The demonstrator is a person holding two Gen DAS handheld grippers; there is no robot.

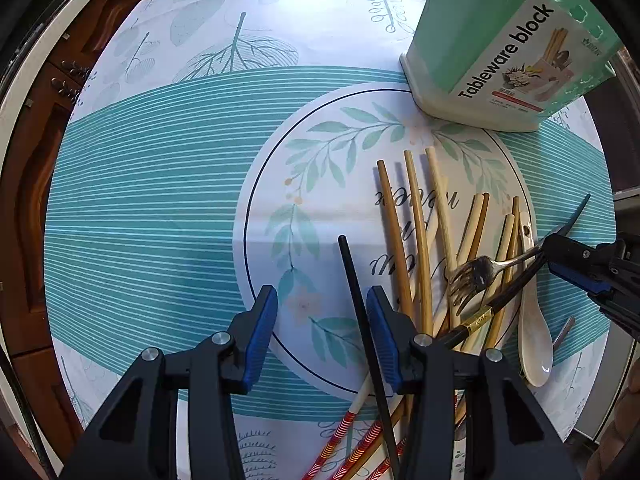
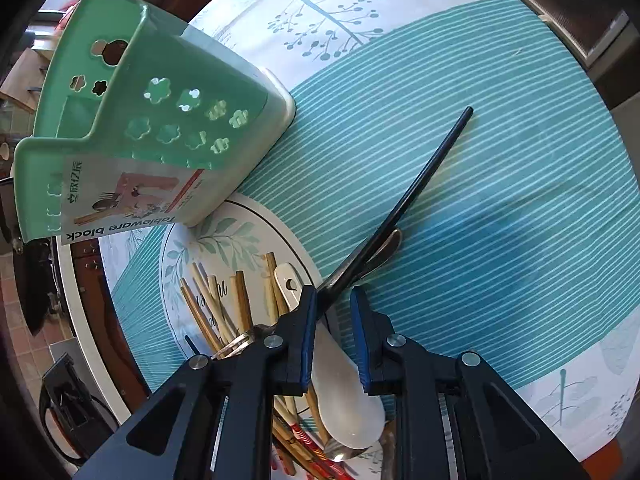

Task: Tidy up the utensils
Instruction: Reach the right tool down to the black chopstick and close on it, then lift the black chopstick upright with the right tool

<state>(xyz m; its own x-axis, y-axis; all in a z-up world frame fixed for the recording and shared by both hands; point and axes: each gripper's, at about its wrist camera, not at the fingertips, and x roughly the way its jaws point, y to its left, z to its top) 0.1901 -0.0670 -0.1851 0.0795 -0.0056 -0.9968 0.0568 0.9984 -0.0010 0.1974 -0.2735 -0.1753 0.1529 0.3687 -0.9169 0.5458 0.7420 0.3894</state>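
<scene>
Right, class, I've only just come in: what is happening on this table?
A person with two handheld grippers is sorting loose utensils. The right gripper has its jaws around a black chopstick, with a gap still showing. The left gripper hovers open beside another black chopstick. Bamboo chopsticks, a fork and a white spoon lie piled. The green holder stands nearby.

Teal bands with thin white stripes run across the tablecloth, pale leaf prints at its edges and a white circle with green sprigs in the middle. Mint-green tableware block, cream base, flower-shaped cutouts. Tan bamboo chopsticks, one black chopstick, red-and-gold striped ones, white spoon, silver fork.
</scene>
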